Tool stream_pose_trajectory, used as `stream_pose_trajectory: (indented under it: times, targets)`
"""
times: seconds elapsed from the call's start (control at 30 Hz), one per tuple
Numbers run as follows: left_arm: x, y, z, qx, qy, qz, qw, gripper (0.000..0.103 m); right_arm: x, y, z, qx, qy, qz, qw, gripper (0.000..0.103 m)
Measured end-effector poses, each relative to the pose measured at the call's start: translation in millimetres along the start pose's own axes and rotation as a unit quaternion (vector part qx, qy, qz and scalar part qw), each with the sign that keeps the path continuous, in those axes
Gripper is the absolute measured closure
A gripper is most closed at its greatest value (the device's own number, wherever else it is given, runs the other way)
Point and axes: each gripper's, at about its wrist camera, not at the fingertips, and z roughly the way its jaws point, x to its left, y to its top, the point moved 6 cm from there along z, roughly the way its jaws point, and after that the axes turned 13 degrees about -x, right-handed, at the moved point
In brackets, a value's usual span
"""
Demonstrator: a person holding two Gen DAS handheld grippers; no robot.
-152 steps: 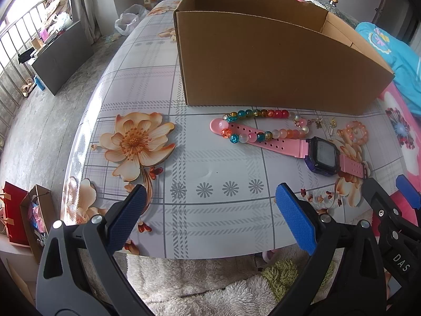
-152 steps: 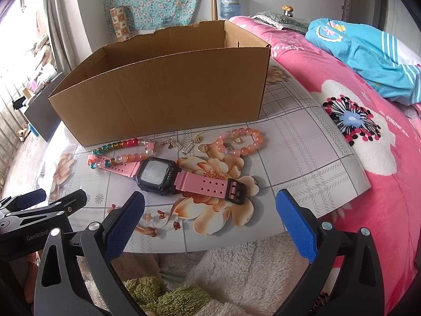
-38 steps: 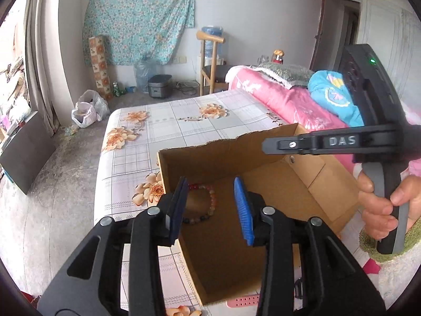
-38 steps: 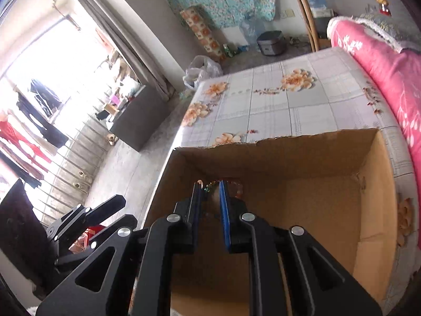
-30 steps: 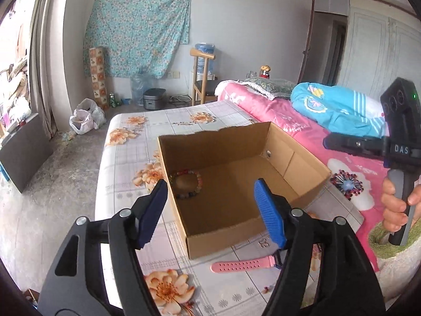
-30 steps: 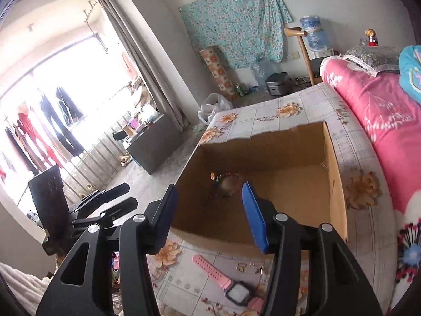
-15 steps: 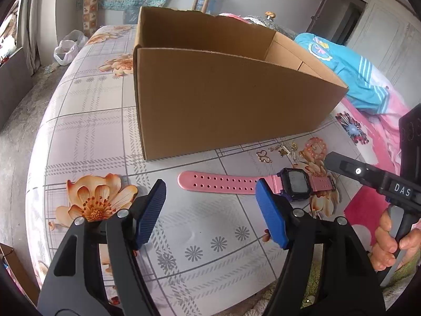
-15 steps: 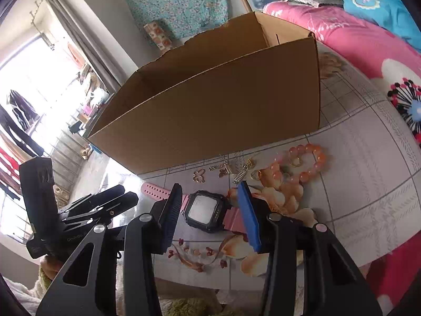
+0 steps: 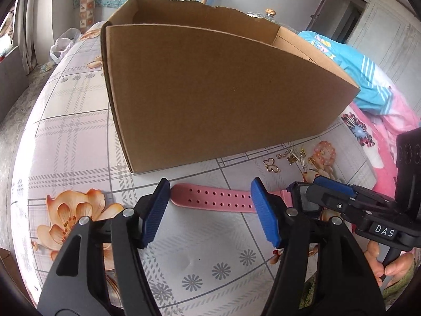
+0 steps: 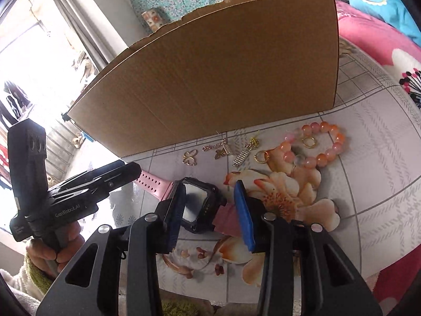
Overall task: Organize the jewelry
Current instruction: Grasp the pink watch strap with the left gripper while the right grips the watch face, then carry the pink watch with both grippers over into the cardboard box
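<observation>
A pink watch lies on the flowered table in front of the cardboard box (image 9: 210,92). Its pink strap (image 9: 213,201) runs lengthwise between the blue pads of my left gripper (image 9: 210,205), whose jaws are closing without pressing it. My right gripper (image 10: 210,208) stands low over the black watch case (image 10: 200,202). Its jaws are closing too; the left pad is at the case's edge and the right pad stands clear of it. In the left wrist view my right gripper (image 9: 329,189) covers the case. My left gripper (image 10: 126,171) shows at the strap's far end.
A peach bead bracelet (image 10: 321,144) with gold rings (image 10: 307,142) and several gold charms (image 10: 223,150) lie right of the watch, close to the box (image 10: 223,79). Pink bedding (image 10: 368,39) borders the table on the right. A hand (image 10: 44,255) holds the left gripper.
Both grippers came down from above the open box to the table in front of it and closed in on the watch. Both pairs of jaws have narrowed.
</observation>
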Motion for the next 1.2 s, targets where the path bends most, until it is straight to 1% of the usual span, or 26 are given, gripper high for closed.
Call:
stream_pose_trajectory:
  times: [0.1, 0.17, 0.2, 0.27, 0.4, 0.43, 0.53, 0.57, 0.63, 0.7, 0.73, 0.77, 0.83, 0.9, 0.97, 1.0, 1.07, 1.13, 1.2]
  targets:
    - [3.4, 2.2, -1.0, 0.002, -0.03, -0.038, 0.9988, 0.043, 2.7, -2.9, -0.1, 0.0, 0.003, -0.002, 1.0, 0.066]
    - [1.8, 2.0, 0.0, 0.007, -0.057, -0.06, 0.9966, 0.039, 4.0, -3.6, -0.2, -0.001, 0.004, -0.004, 1.0, 0.066]
    - [0.2, 2.1, 0.3, 0.007, -0.06, -0.062, 0.9962, 0.037, 5.9, -3.8, -0.2, -0.001, 0.003, -0.005, 1.0, 0.066]
    - [-5.6, 0.8, 1.5, 0.009, -0.052, -0.046, 0.9975, 0.035, 0.5, 2.3, 2.0, -0.002, 0.004, -0.005, 1.0, 0.066]
    - [-14.4, -2.5, 2.5, 0.012, -0.039, -0.027, 0.9988, 0.035, -0.4, 1.5, 0.5, -0.007, 0.006, -0.008, 1.0, 0.066]
    - [-15.7, -3.6, 1.9, 0.013, -0.043, -0.026, 0.9986, 0.035, -0.4, 1.3, 0.4, -0.008, 0.007, -0.009, 1.0, 0.066]
    - [-26.8, -7.9, 2.4, 0.026, -0.083, -0.051, 0.9949, 0.035, -0.7, -0.3, -1.3, -0.012, 0.009, -0.011, 1.0, 0.066]
    - [-32.2, -9.9, 2.6, 0.028, -0.091, -0.054, 0.994, 0.035, -0.6, -0.5, -1.4, -0.014, 0.01, -0.012, 1.0, 0.066]
    - [-40.6, -12.9, 3.2, 0.026, -0.09, -0.046, 0.9946, 0.035, -0.3, -1.6, -2.3, -0.016, 0.01, -0.015, 1.0, 0.066]
    - [-45.8, -14.1, 4.6, 0.019, -0.077, -0.038, 0.9961, 0.036, -0.4, -1.8, -2.8, -0.016, 0.011, -0.016, 1.0, 0.066]
    - [-46.0, -14.0, 5.6, 0.016, -0.071, -0.042, 0.9964, 0.039, -0.5, -1.4, -2.8, -0.016, 0.011, -0.017, 1.0, 0.066]
    - [-45.1, -13.1, 7.0, 0.014, -0.067, -0.051, 0.9963, 0.045, -0.6, -1.5, -3.1, -0.017, 0.011, -0.018, 1.0, 0.066]
    - [-40.1, -10.3, 8.7, 0.011, -0.065, -0.071, 0.9953, 0.05, -0.9, -1.4, -3.6, -0.018, 0.012, -0.019, 1.0, 0.066]
    - [-37.5, -8.4, 12.0, 0.014, -0.064, -0.077, 0.9949, 0.057, -1.4, -1.6, -4.4, -0.02, 0.013, -0.02, 1.0, 0.066]
    - [-38.5, -8.9, 15.0, 0.017, -0.06, -0.068, 0.9957, 0.067, -1.1, -1.7, -4.3, -0.021, 0.014, -0.02, 0.999, 0.066]
    - [-40.0, -9.3, 15.7, 0.019, -0.058, -0.064, 0.9961, 0.069, -1.1, -1.8, -4.5, -0.022, 0.014, -0.021, 0.999, 0.066]
    - [-42.5, -10.7, 14.6, 0.021, -0.056, -0.054, 0.9967, 0.08, -1.0, -1.1, -4.7, -0.021, 0.014, -0.024, 0.999, 0.066]
    - [-47.2, -11.2, 11.5, 0.015, -0.046, -0.035, 0.9982, 0.085, -1.3, -0.6, -5.4, -0.014, 0.014, -0.022, 1.0, 0.066]
    - [-51.1, -11.1, 5.7, 0.004, -0.024, -0.007, 0.9997, 0.087, -4.4, 0.3, -11.0, -0.009, 0.011, -0.015, 1.0, 0.066]
